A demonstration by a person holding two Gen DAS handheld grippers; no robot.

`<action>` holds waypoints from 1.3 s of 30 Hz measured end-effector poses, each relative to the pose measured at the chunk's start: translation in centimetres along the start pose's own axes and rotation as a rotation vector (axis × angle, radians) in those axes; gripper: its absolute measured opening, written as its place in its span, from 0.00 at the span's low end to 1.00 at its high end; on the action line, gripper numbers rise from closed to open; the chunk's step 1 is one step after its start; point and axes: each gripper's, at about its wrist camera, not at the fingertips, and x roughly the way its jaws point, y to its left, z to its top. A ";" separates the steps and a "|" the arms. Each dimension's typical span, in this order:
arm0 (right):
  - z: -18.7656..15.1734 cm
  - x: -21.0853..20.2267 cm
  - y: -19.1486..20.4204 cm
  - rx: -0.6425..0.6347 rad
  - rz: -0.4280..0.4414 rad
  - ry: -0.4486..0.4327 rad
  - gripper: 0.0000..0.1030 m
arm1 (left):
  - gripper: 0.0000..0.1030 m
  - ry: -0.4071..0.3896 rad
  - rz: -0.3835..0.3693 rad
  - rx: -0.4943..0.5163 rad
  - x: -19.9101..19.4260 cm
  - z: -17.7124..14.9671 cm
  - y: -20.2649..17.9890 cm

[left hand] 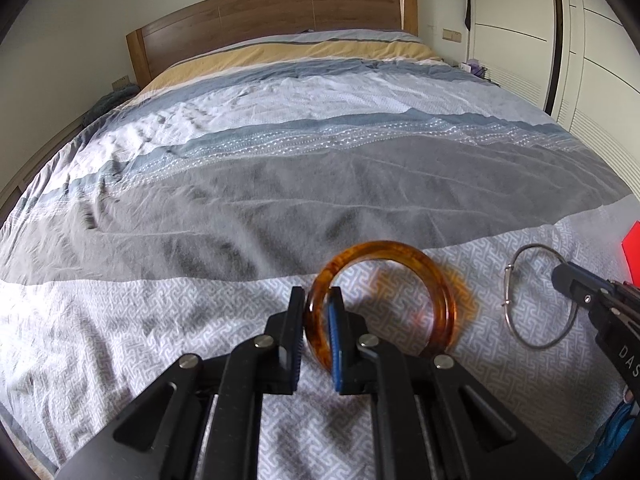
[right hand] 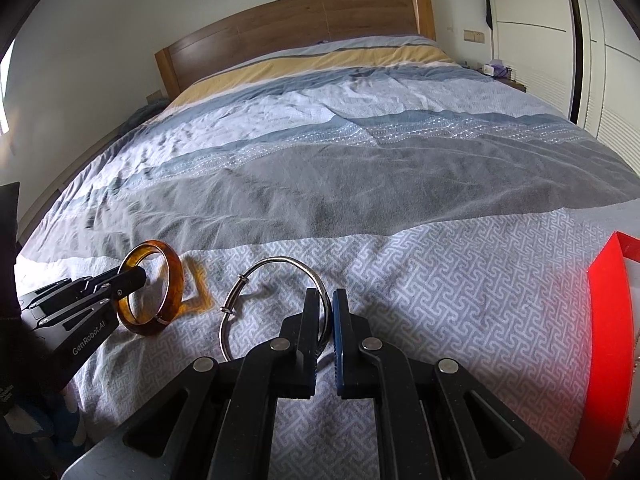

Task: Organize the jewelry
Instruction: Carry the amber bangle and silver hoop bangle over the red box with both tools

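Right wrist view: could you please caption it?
Right hand-held gripper clamps silver bangle; left hand-held gripper holds amber bangle.

This is a bedroom in a home. A wide bed (left hand: 304, 168) is filling nearly the whole view, lying under a rumpled quilt (right hand: 360, 168) banded in grey, blue, white and yellow. A wooden headboard (left hand: 272, 12) is standing against a plain pale wall (left hand: 80, 32) at 12 o'clock. White wardrobe doors (left hand: 592, 40) are running along the side at 2 o'clock, and a small bedside stand (right hand: 500, 70) with clutter is sitting beside them.
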 end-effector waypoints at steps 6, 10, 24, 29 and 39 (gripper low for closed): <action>0.3 -1.5 -0.1 0.004 0.003 -0.021 0.06 | 0.09 -0.007 -0.001 -0.010 -1.3 0.5 -0.1; 0.7 -3.3 -0.5 0.007 -0.001 -0.038 0.06 | 0.09 -0.019 0.002 -0.010 -3.0 1.1 -0.4; 2.1 -13.5 -4.0 0.029 -0.076 -0.140 0.06 | 0.09 -0.078 -0.031 0.034 -10.4 2.5 -4.4; 1.9 -17.4 -6.5 0.040 -0.126 -0.163 0.06 | 0.09 -0.098 -0.089 0.063 -12.8 2.7 -7.7; -0.3 -22.5 -13.1 0.100 -0.220 -0.176 0.06 | 0.09 -0.082 -0.220 0.149 -15.0 1.3 -17.2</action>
